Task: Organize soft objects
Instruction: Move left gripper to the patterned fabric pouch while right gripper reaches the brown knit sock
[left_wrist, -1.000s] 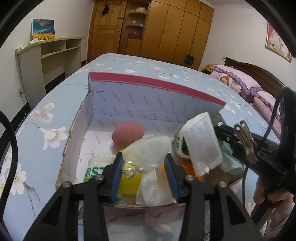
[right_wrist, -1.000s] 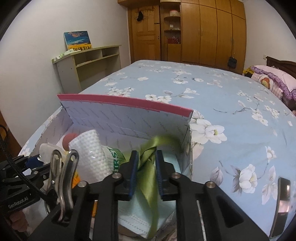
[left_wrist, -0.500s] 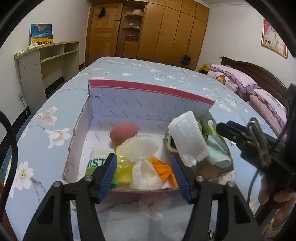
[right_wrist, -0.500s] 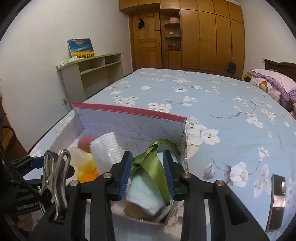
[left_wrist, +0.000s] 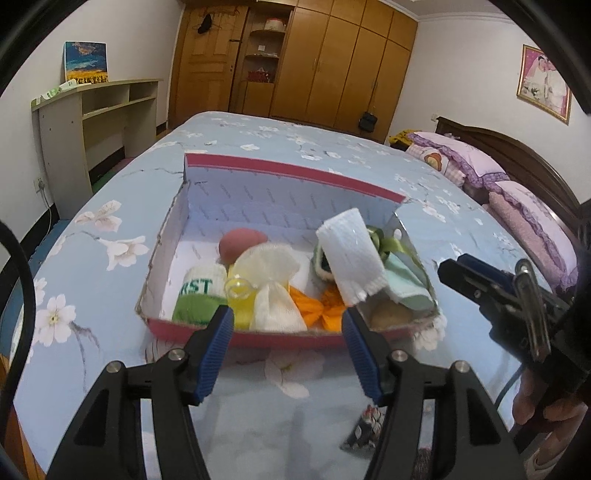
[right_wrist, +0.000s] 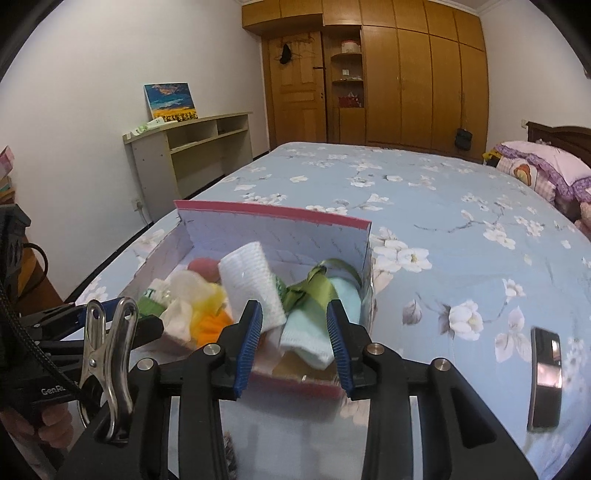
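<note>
While soft items fill the box (left_wrist: 280, 338) on the bed (right_wrist: 461, 229), the left gripper (left_wrist: 288, 350) and right gripper (right_wrist: 295, 339) stand released, empty.

Matt cardboard box (left_wrist: 291, 192), glossy green satin ribbon (right_wrist: 314, 288), shiny metal clip (right_wrist: 107, 350).

Big green letters "RST" stand on a white and green rolled sock (left_wrist: 201, 291) that lies in the box (left_wrist: 295, 177), at its near left corner as the left wrist camera sees it; the start of the word is hidden. In the right wrist view, small white letters "GenR" show on the black body of the left gripper (right_wrist: 55, 390) at the left edge, and the rest of that word is hidden behind a metal clip (right_wrist: 107, 354). The small grey print on the inside walls of the box is too tiny to read.
</note>
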